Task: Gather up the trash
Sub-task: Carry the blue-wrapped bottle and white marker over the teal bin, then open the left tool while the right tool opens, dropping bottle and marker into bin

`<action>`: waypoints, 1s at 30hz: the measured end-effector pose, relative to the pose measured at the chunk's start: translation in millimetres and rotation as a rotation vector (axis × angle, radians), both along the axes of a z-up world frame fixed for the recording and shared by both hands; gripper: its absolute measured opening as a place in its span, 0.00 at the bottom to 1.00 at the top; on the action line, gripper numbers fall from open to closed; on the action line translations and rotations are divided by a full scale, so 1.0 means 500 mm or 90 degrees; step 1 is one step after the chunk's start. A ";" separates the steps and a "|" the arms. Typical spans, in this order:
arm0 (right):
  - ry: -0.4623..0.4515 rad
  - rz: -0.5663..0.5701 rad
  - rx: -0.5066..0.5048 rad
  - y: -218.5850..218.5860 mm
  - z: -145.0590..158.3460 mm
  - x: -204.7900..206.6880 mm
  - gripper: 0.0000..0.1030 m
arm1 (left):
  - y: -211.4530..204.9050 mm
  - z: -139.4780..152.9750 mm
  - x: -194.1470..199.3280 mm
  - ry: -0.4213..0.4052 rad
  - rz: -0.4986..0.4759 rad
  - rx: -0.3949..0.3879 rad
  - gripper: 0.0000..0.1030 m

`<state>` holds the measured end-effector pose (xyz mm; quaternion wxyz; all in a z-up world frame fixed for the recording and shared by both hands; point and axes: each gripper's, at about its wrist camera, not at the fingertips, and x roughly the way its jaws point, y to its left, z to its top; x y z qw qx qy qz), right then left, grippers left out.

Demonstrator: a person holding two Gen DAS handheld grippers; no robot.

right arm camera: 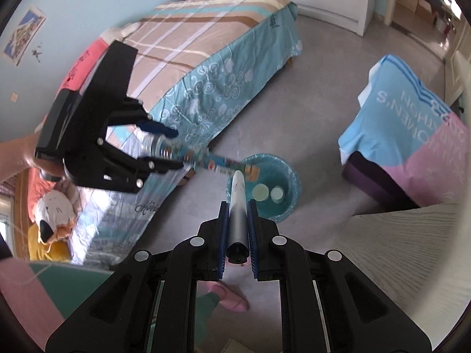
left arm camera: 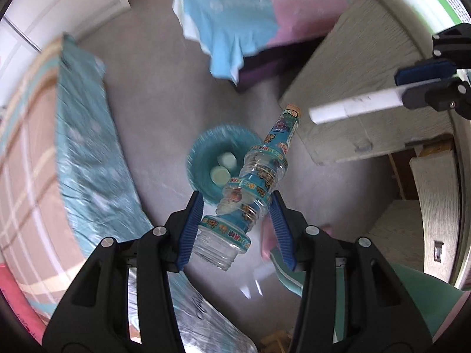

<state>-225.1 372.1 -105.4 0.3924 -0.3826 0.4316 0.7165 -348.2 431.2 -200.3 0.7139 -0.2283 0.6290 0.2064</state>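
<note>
Two sets of tongs are loaded on my feeds. My left tongs (left arm camera: 235, 229) are clamped partway closed around the lower body of an empty plastic bottle (left arm camera: 253, 188), its wide base toward me, its capped neck slanting up and away over the floor. My right tongs (right arm camera: 238, 235) are nearly shut, squeezing a slim white tube (right arm camera: 238, 203) that lies along the fingers, its black end toward the camera and its tip pointing at the bin. The teal trash bin (left arm camera: 203, 153) stands on the grey floor (left arm camera: 153, 103) between the patterned bed (right arm camera: 200, 67) and a seat draped in blue and pink cloth (right arm camera: 412, 135); inside I see two round pale objects (right arm camera: 266, 192). Both tools hang above the floor, near the bin. From the right camera the left tool comes in from the left, level, the bottle's neck reaching over the bin's rim. A pale surface (left arm camera: 353, 88) sits at right.
</note>
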 end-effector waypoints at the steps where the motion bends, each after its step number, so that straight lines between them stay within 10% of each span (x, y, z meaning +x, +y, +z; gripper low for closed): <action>1: 0.000 -0.001 -0.011 0.009 -0.019 -0.008 0.13 | 0.003 -0.017 -0.003 0.011 0.000 0.000 0.43; 20: 0.013 -0.162 -0.254 0.142 -0.489 -0.045 0.14 | 0.088 -0.379 0.011 0.138 0.054 -0.091 0.43; 23: 0.016 -0.176 -0.261 0.154 -0.514 -0.043 0.27 | 0.091 -0.396 0.027 0.145 0.046 -0.082 0.54; 25: 0.024 -0.187 -0.252 0.157 -0.520 -0.040 0.60 | 0.089 -0.400 0.036 0.145 0.041 -0.074 0.74; 30: 0.028 -0.194 -0.229 0.161 -0.514 -0.031 0.63 | 0.086 -0.419 0.040 0.158 0.048 -0.076 0.79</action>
